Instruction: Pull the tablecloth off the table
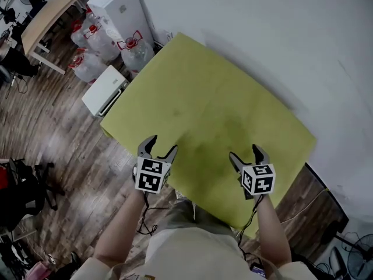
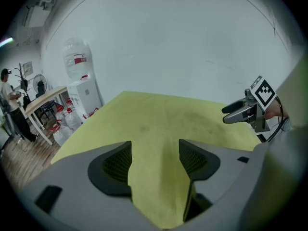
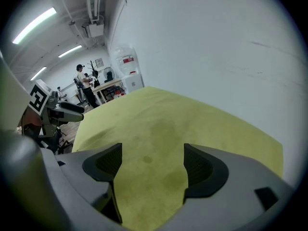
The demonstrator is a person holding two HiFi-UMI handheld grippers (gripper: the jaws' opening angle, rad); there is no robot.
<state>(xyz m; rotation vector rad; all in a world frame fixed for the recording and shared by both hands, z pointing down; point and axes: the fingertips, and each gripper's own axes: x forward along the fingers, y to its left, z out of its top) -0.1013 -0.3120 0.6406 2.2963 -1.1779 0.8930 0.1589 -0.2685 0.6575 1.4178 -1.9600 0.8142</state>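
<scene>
Honestly nothing's been pulled yet. The tablecloth [image 1: 215, 98] lies flat and smooth over the whole worktop, which is pushed up against the white wall [image 1: 262, 28] at 1 o'clock. You can't see any bare worktop at all. No bunching and no lifted corner, so as far as I can tell the task is at zero.

Both tools are lined up over the near edge of the cloth. The left hand-held gripper [image 1: 163, 143] sits at about 7 o'clock from the cloth's middle and the right hand-held gripper [image 1: 245, 151] at about 5 o'clock, well apart from each other. Each one's own view shows the jaws spread wide with only yellow-green fabric showing in the gap and no pad pressing on it. So both are open and holding nothing. I can't tell whether the tips are touching the cloth or just above it.

My guess at what's left is basically everything: pinch the near hem with both, then drag it toward 6 o'clock until it's off. Water jugs [image 1: 93, 45] sit on the floor at 10 o'clock, out of the way.
</scene>
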